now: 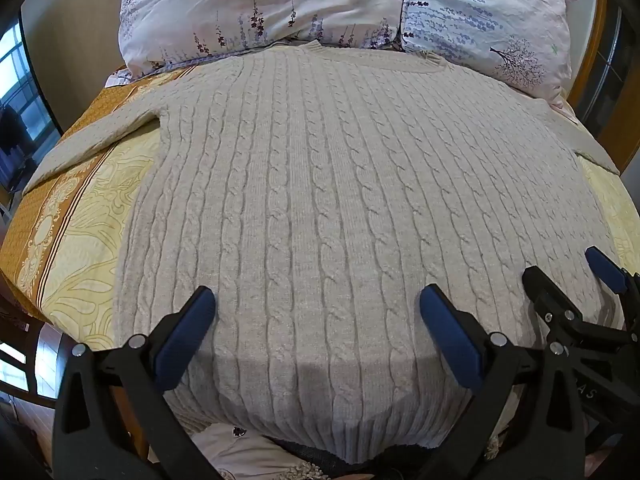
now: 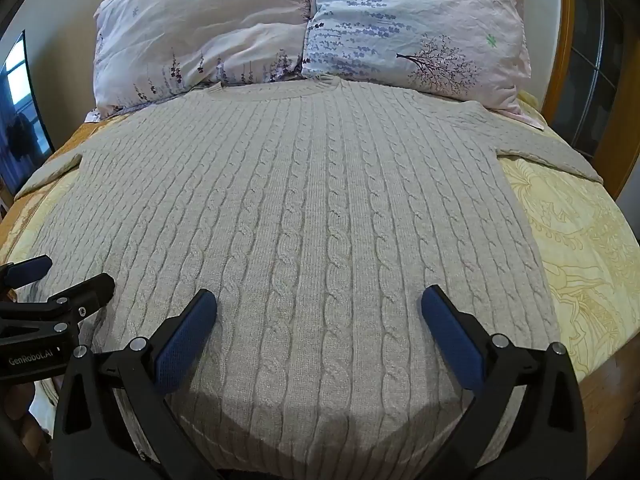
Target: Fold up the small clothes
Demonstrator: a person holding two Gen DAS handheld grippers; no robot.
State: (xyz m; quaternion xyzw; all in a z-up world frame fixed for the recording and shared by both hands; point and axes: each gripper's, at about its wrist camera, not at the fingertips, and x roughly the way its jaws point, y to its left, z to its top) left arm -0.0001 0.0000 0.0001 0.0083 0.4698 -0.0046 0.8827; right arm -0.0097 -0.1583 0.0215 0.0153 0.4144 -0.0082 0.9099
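Both tools spread wide, empty, above the sweater's hem.
I grab the sweater (image 1: 320, 200) hem just below left tool (image 1: 318, 312) and right tool (image 2: 319, 312), pinching evenly.

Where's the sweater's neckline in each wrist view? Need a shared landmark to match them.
Left wrist: the ribbed neckline sits top centre-right, at the far end of the cable-knit sweater, just below the pillows.
Right wrist: the neckline sits top centre-left, again under the pillows.
Shared landmark: the purple tree print on the right-hand pillow.
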